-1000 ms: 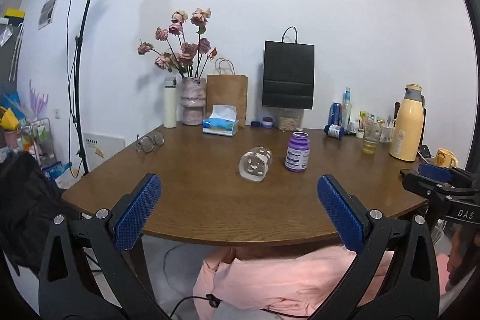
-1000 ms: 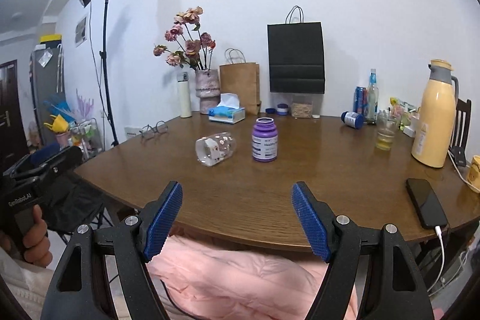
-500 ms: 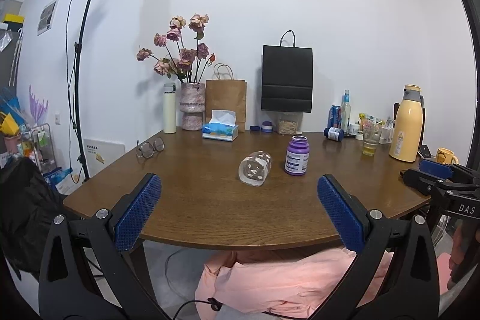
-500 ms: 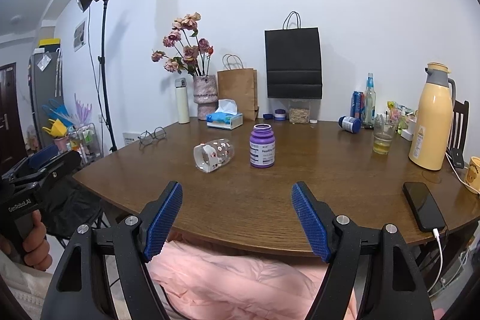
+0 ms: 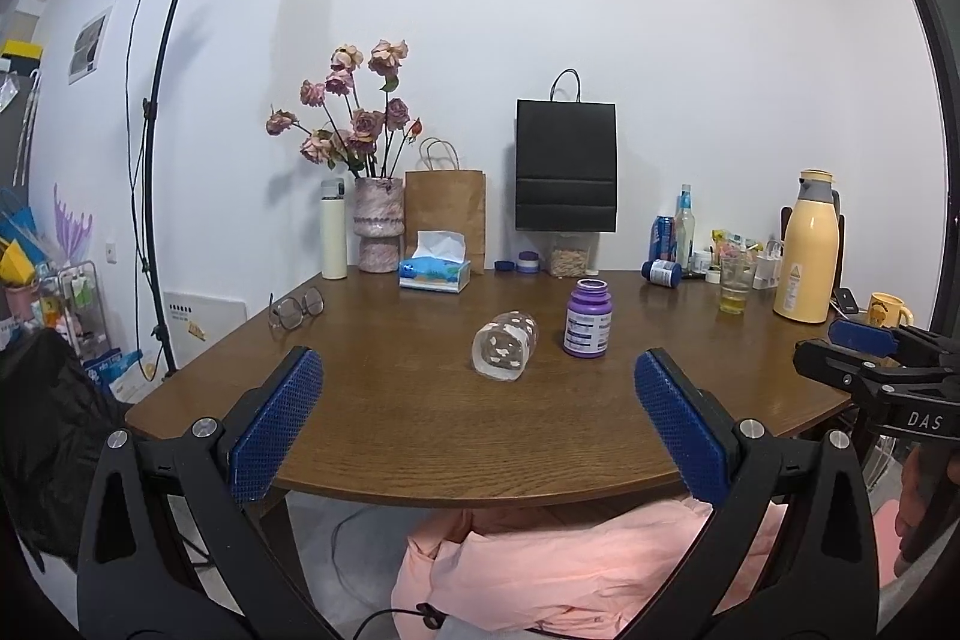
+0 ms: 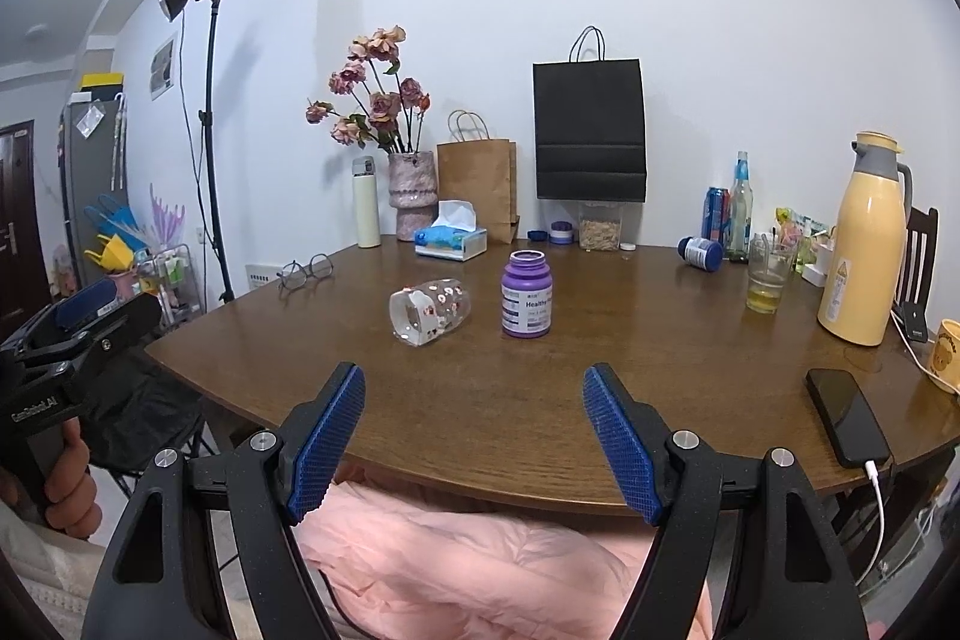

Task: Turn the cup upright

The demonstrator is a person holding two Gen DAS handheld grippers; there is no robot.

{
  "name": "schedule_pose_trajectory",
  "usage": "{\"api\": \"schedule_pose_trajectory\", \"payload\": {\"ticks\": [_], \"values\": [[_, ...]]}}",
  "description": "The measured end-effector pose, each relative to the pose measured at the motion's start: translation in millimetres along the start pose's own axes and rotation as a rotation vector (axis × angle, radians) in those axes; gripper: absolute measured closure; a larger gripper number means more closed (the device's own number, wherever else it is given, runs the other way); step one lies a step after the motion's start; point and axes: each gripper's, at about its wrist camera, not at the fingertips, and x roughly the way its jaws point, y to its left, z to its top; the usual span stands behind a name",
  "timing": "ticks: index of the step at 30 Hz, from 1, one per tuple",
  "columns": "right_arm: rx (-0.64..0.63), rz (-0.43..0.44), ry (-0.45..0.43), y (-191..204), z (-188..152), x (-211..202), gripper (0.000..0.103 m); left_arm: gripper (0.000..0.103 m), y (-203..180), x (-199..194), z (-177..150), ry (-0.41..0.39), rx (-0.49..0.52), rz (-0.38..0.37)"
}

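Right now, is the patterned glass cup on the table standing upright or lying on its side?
Lying on its side. The cup rests lengthwise on the table, left of the upright purple bottle, its open mouth facing the camera.

The purple bottle [image 6: 526, 301], mid-table, carries a label reading "Healthy"; its smaller print is illegible. The right gripper [image 5: 873, 370] body, at far right, is marked "DAS". The left gripper [image 6: 78, 334] body bears lettering too blurred to read.
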Motion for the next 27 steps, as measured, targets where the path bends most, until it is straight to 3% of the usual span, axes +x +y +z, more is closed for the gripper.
{"api": "schedule_pose_trajectory", "payload": {"ticks": [27], "values": [[-0.002, 0.009, 0.005, 2.7, -1.5, 0.5, 0.023, 0.0, -0.1, -2.4, 1.1, -0.004, 0.01, 0.001]]}}
